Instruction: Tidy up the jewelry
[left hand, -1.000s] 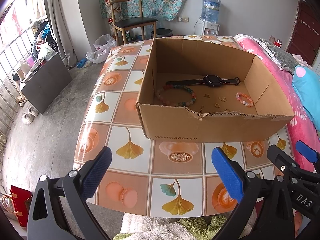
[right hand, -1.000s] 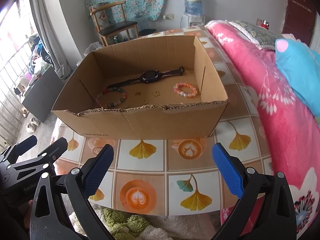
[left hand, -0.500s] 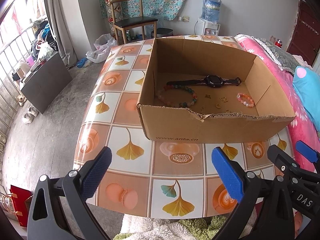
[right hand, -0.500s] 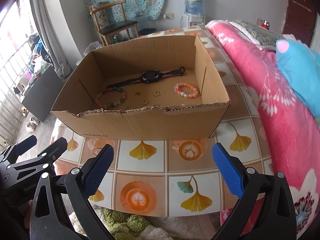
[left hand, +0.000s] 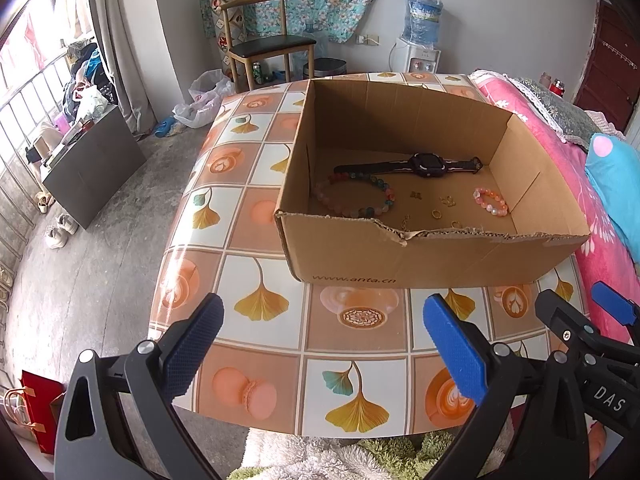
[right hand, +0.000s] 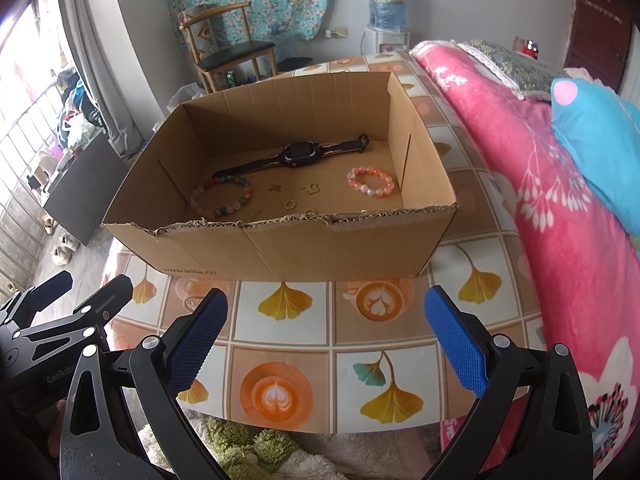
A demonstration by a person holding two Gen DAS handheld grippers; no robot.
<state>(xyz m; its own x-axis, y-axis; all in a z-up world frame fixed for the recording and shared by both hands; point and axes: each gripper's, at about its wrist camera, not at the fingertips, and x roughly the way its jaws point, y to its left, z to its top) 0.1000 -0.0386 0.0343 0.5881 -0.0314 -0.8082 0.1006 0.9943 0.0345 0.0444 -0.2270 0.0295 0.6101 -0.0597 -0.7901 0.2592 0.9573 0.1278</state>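
Tiled tablecloth under cardboard box, pink bed beside, chair behind

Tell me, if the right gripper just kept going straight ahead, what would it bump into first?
Most likely the near wall of the brown cardboard box, before any jewelry inside; the open right gripper hangs above the tiled tablecloth, though depth is uncertain.

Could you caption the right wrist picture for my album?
Open gripper facing a cardboard box holding a watch and bracelets.

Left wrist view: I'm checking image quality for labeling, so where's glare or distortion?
Left wrist view: window glare streaks the tablecloth at its left edge; fisheye bows the table edges. Right wrist view: window blown out at left; cardboard box stays sharp.
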